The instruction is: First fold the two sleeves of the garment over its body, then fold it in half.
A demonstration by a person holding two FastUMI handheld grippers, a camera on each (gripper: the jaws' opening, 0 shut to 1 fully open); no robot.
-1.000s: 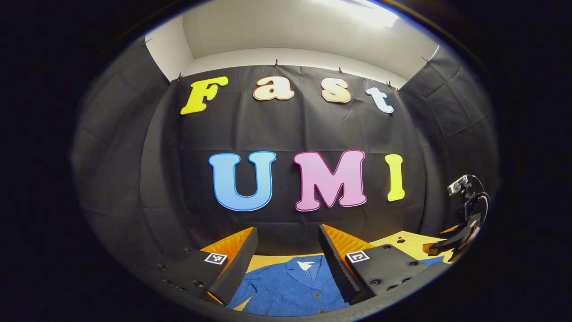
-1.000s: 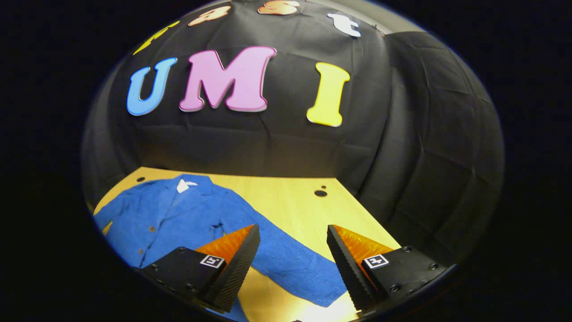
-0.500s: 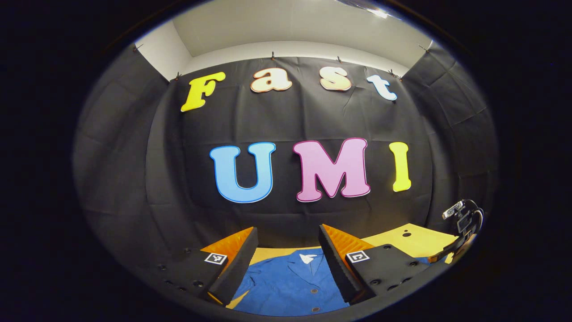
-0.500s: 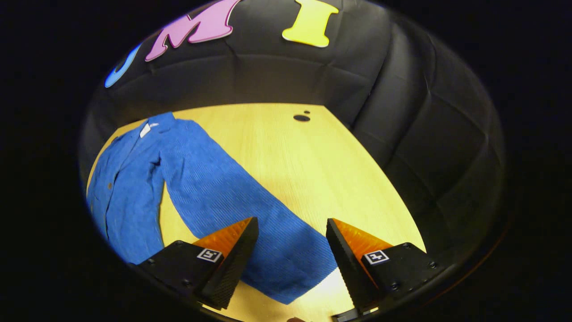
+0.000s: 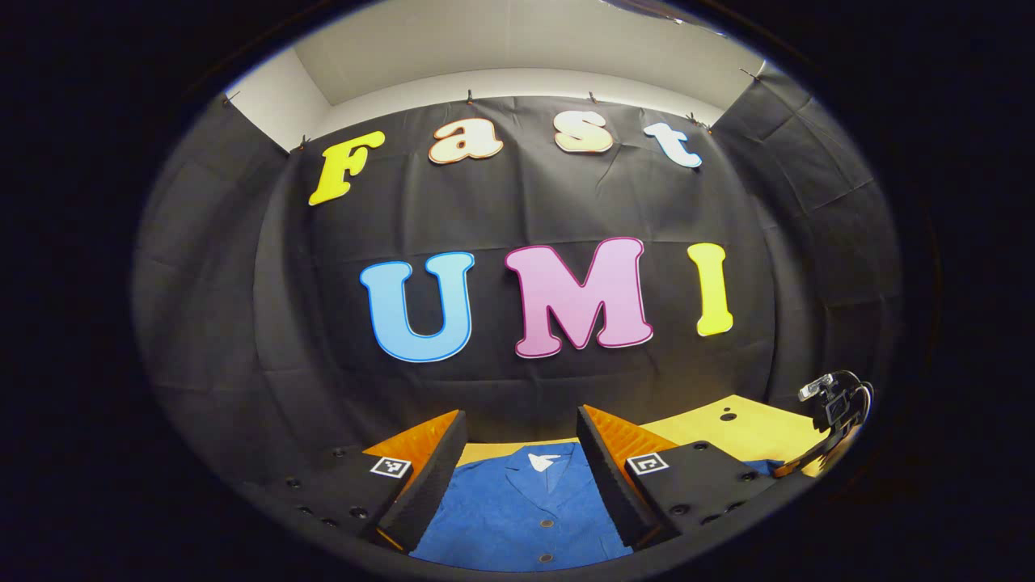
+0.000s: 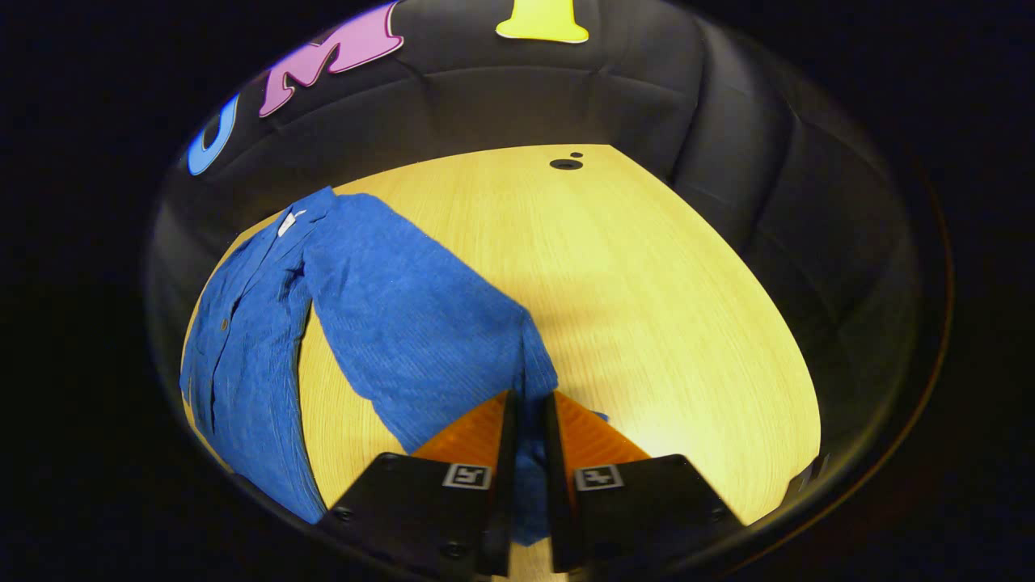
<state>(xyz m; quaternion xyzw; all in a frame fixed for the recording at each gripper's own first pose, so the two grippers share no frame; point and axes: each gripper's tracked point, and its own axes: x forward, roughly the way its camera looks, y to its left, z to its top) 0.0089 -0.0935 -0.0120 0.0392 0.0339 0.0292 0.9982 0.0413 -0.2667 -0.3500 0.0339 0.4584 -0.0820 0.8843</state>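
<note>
A blue button-front garment [image 6: 242, 323] lies spread on the wooden table [image 6: 647, 283]. Its long sleeve [image 6: 412, 323] runs out toward my right gripper [image 6: 525, 404], which is shut on the sleeve's end, the cloth pinched between both fingers and bunched there. In the left gripper view the garment's collar and button placket [image 5: 534, 501] lie below my left gripper [image 5: 521, 436], which hangs open above the cloth with nothing between its fingers. The right gripper [image 5: 825, 436] shows far off at the right edge of the left gripper view.
The black cloth wall closes the table at the back and right. A dark round hole [image 6: 565, 164] sits in the tabletop near the far edge. Bare wood stretches right of the sleeve.
My right gripper has dropped onto the sleeve end and closed on it; it was open before. The left gripper has shifted slightly, staying open over the collar.
</note>
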